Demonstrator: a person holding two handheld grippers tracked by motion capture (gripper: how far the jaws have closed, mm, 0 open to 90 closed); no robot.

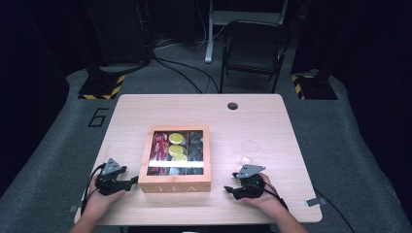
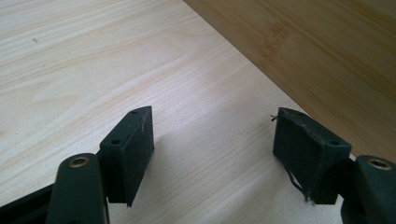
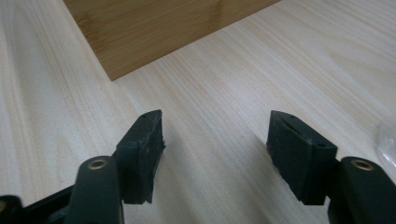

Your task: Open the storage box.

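Tea box (image 1: 175, 184), wooden, lid shut, glass pane on top, "TEA" on its near wall; it sits at the middle of the table (image 1: 145, 109), between my two grippers. Through the pane I see red packets in the left compartment, yellow-green rounds in the middle one, dark items in the right one; I cannot tell more of what they are. Left gripper (image 1: 130, 183): resting on the table just beside the box's near left corner, jaws wide, nothing between them; whether the tip touches the box wall I cannot tell from the high view. In the left gripper view (image 2: 212, 140) the jaws stand wide over bare table, and the box wall (image 2: 322, 51) runs slantwise across the upper right, close to the right-hand jaw. Right gripper (image 1: 229, 190): on the table right of the box, a little apart from it, jaws wide and empty, pointing toward the box. In the right gripper view (image 3: 215, 140) the box corner (image 3: 154, 28) lies ahead at upper left. Cup (image 1: 249, 152), clear plastic, upright, just behind the right gripper; its rim (image 3: 386, 140) shows at the right edge of that view. Chair (image 1: 252, 53), folding, dark, on the floor beyond the table.
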